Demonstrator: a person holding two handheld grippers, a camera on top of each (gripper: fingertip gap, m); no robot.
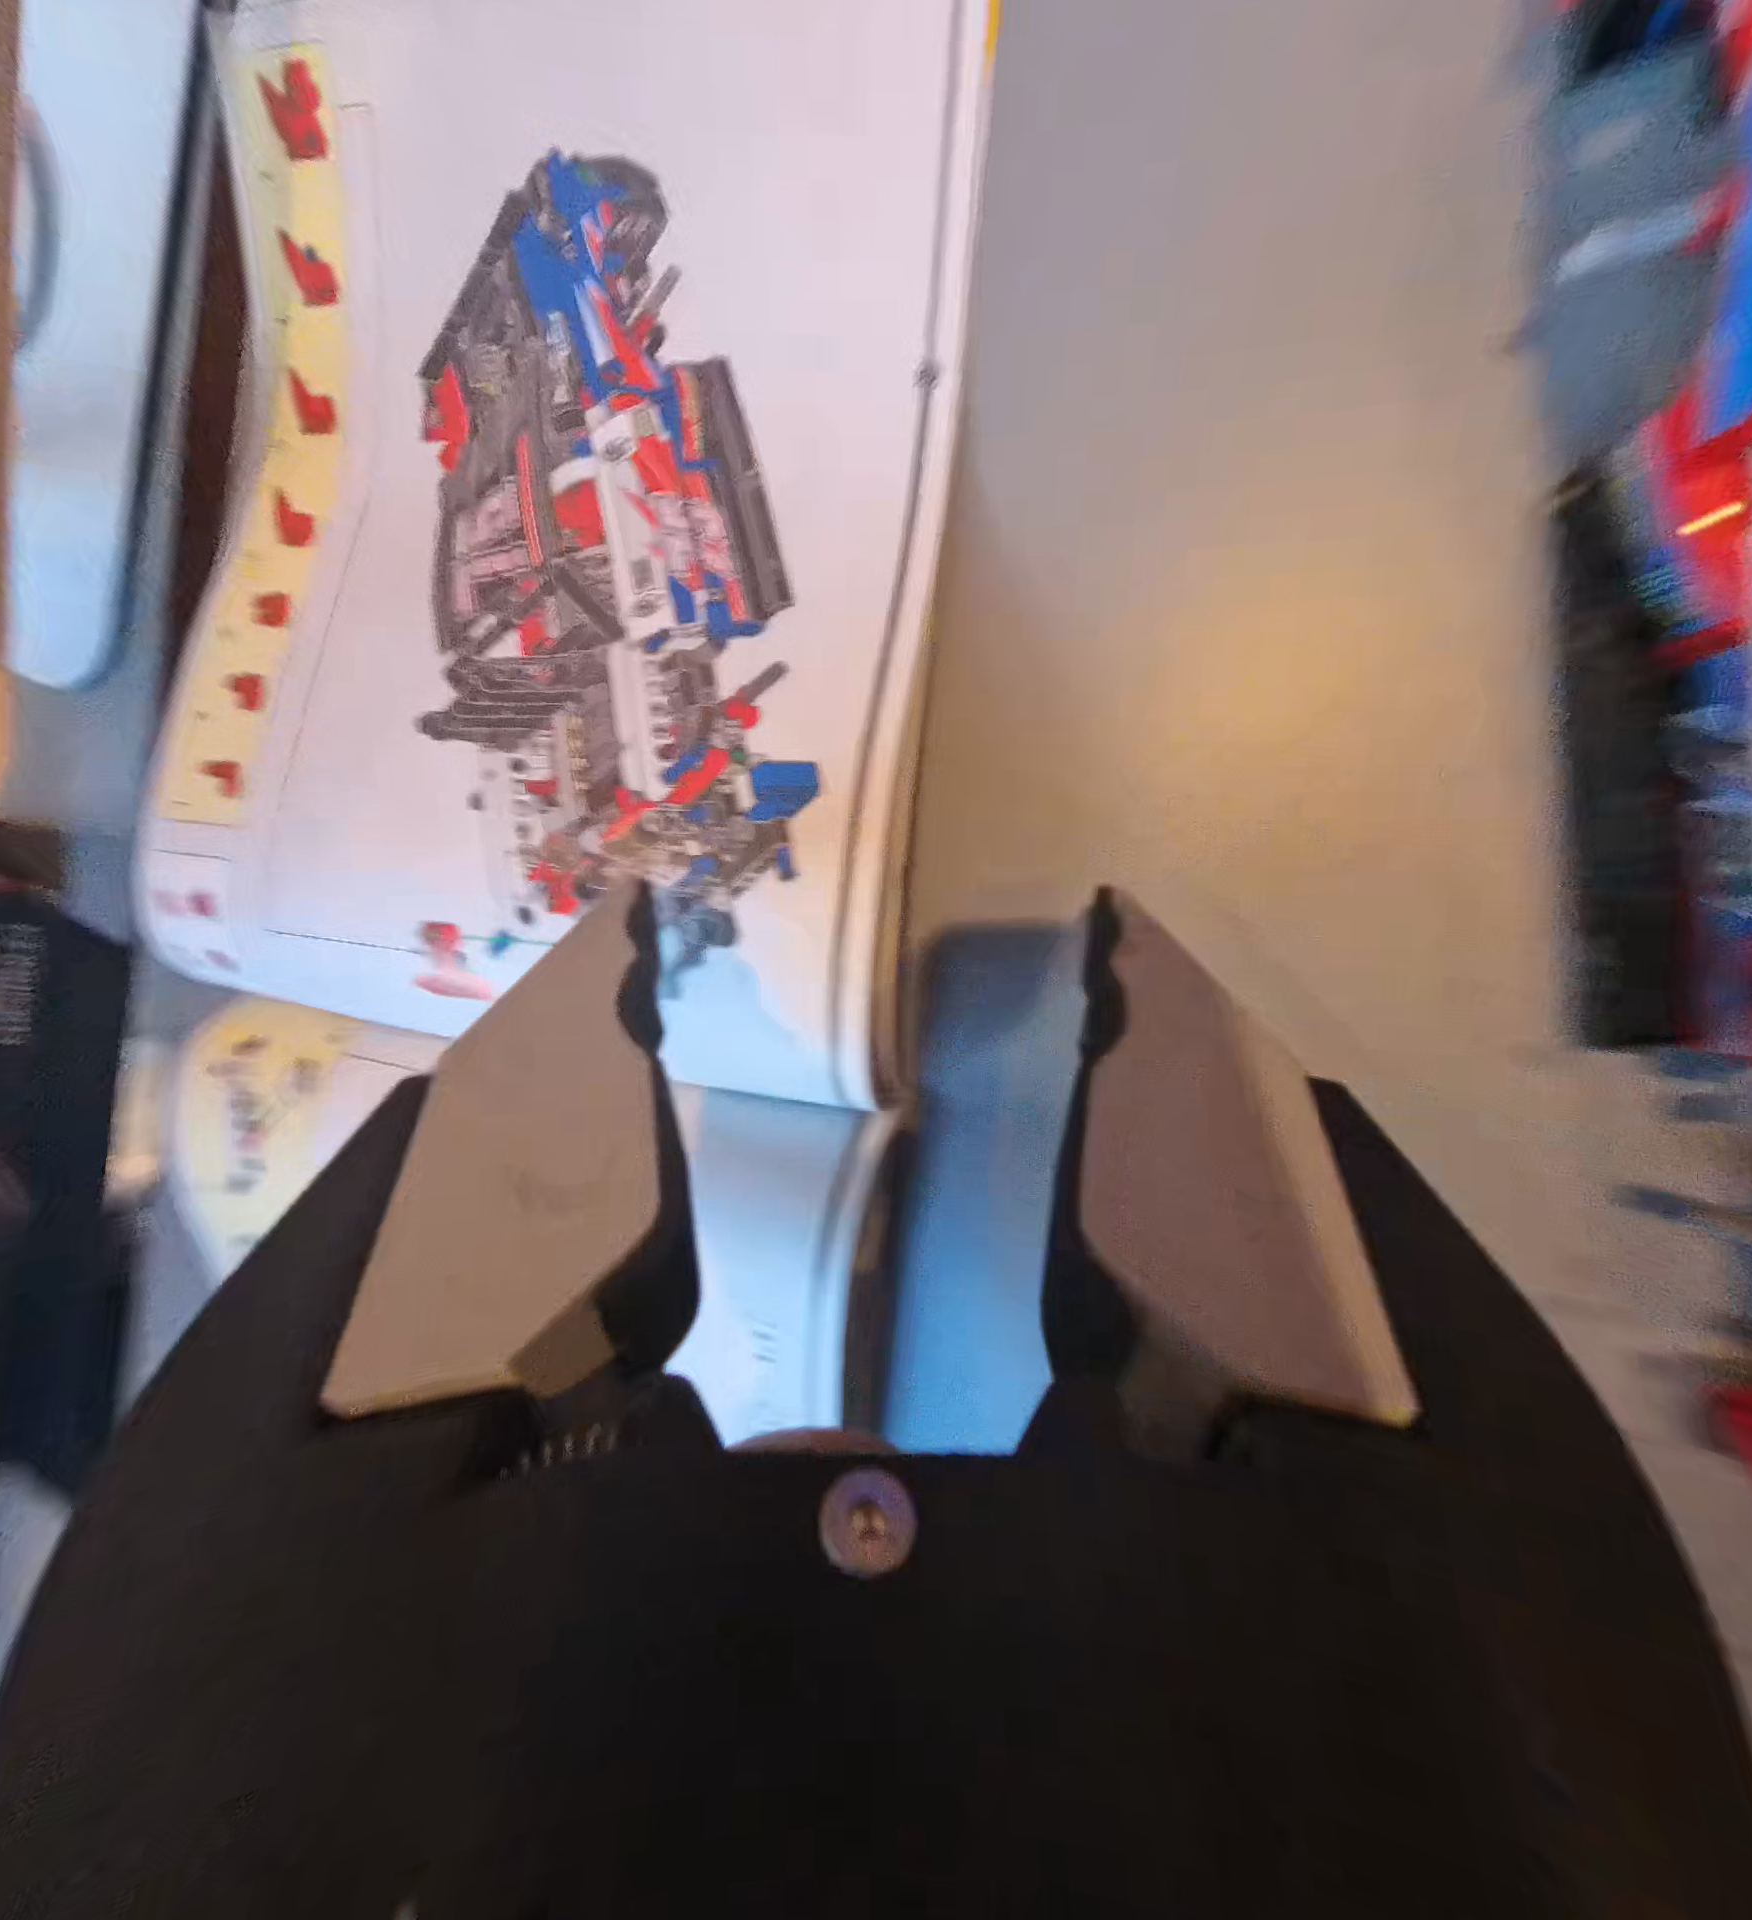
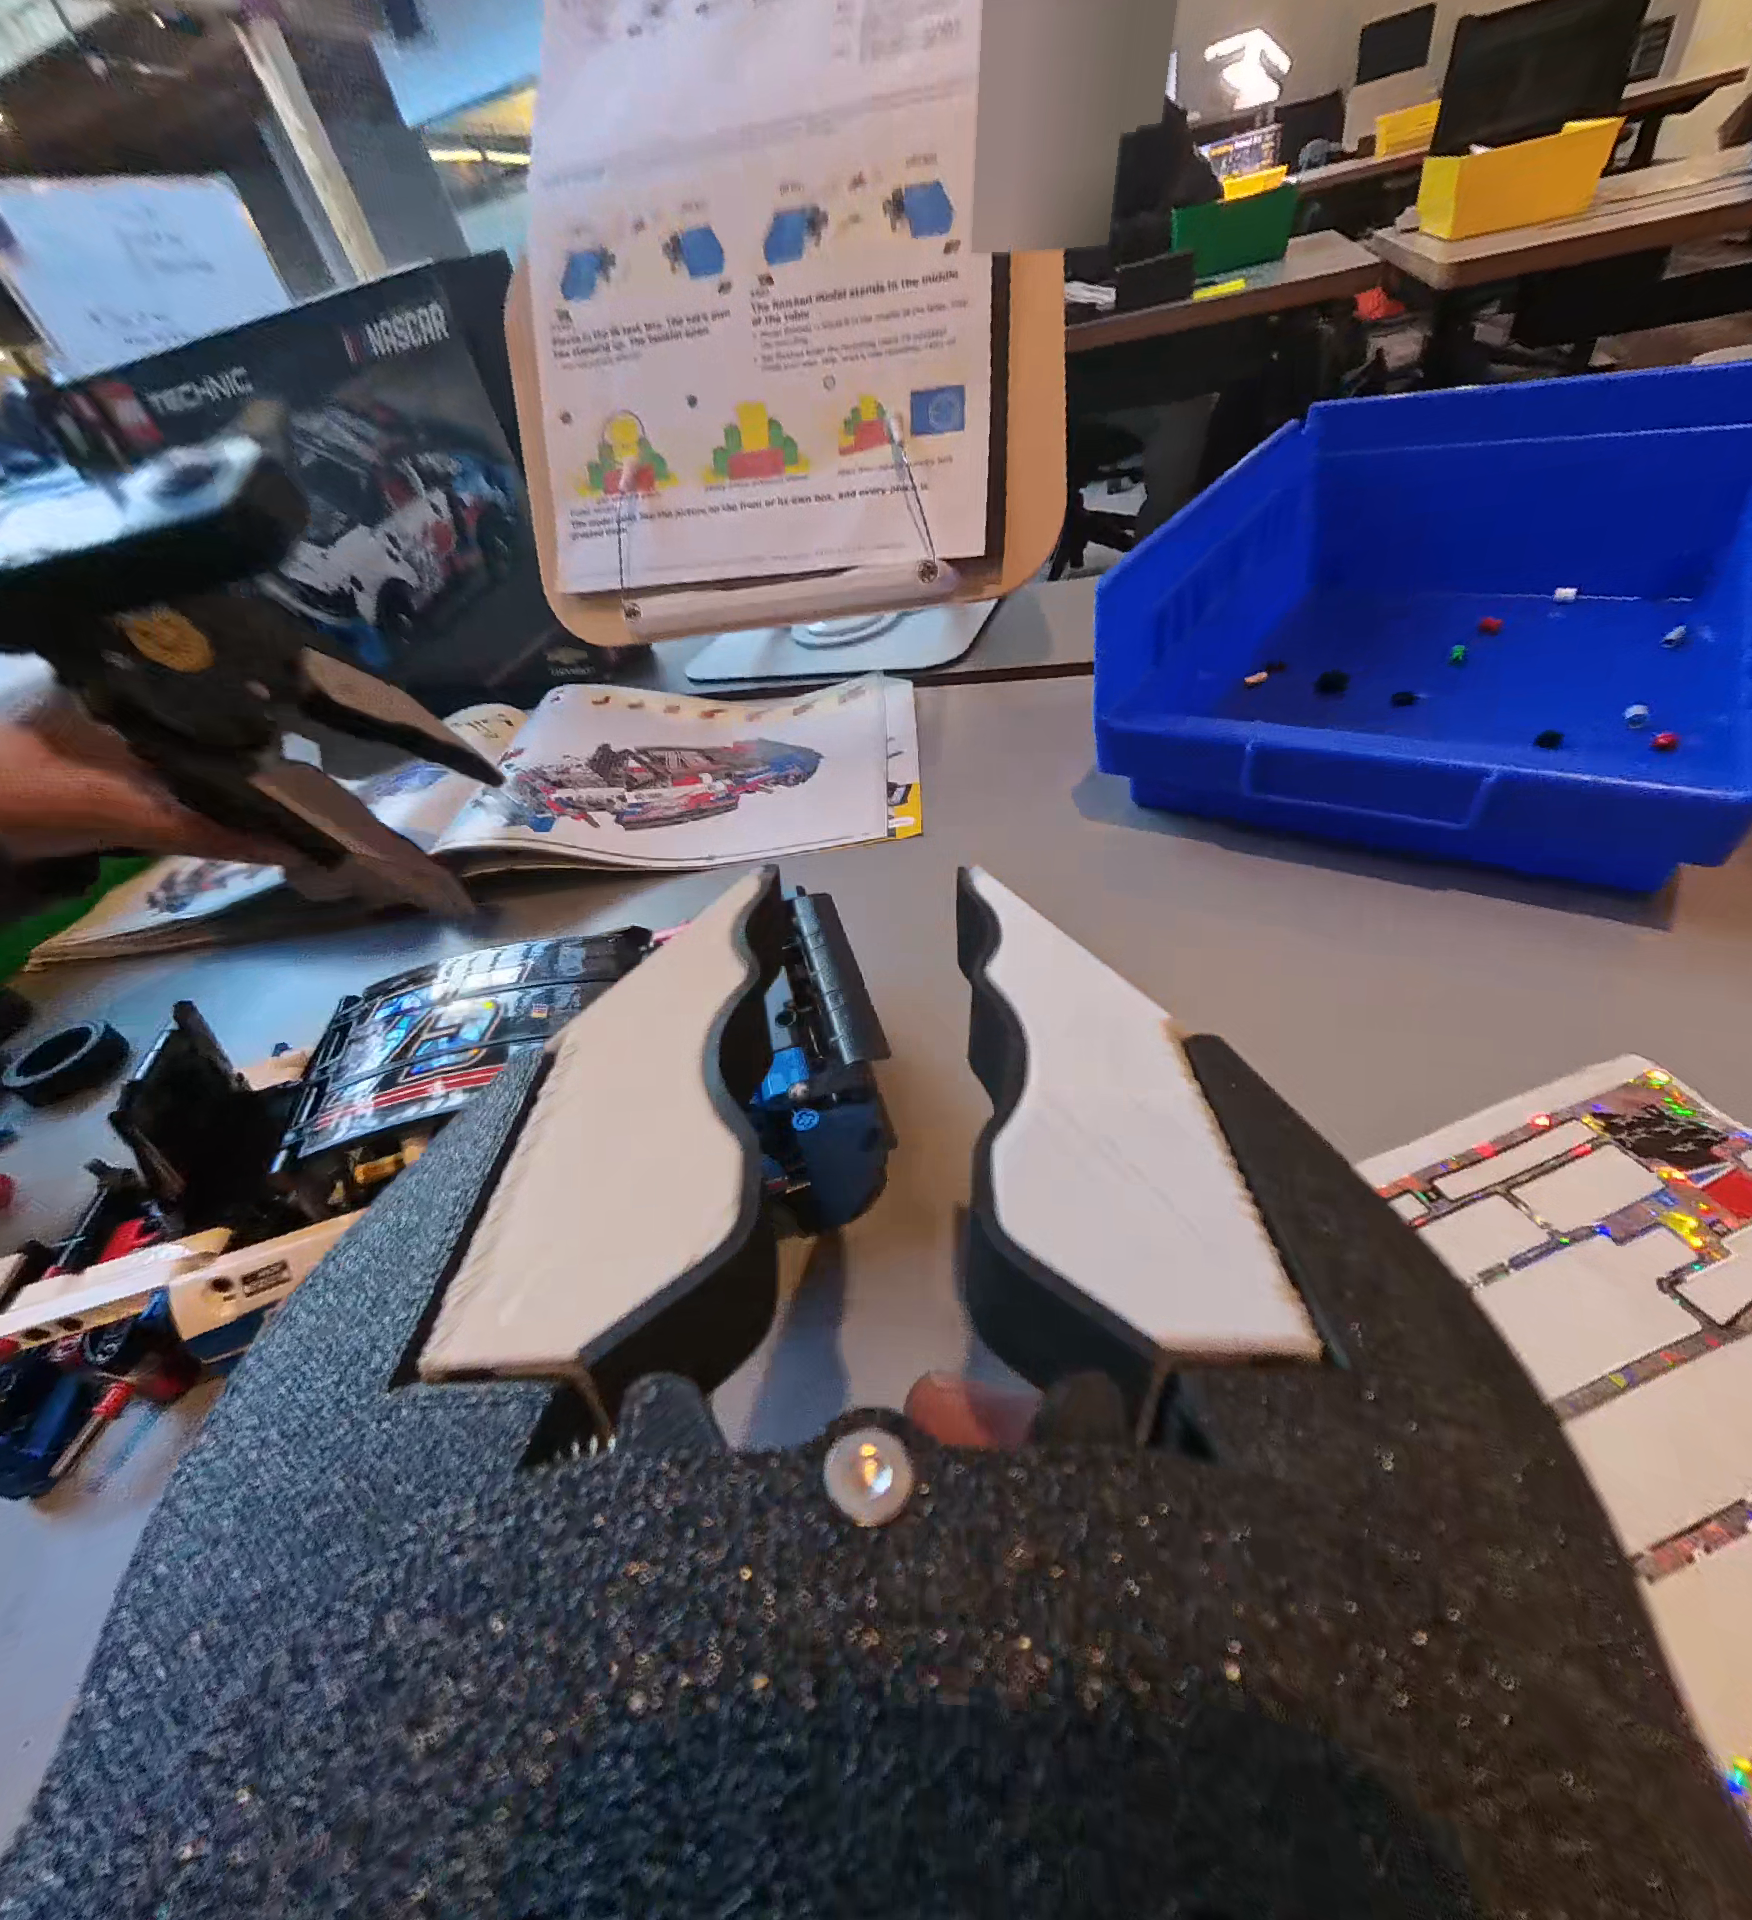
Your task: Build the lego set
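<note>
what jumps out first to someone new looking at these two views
The big blue bin at back right, a few tiny parts scattered inside. Next, the half-built lego car at front left, beside the open right tool. The open left tool points at the instruction booklet showing the car.

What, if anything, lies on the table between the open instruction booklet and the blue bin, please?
Nothing: in the right wrist view the grey table runs bare from the booklet to the blue bin. The left wrist view is too blurred to add anything.
</note>
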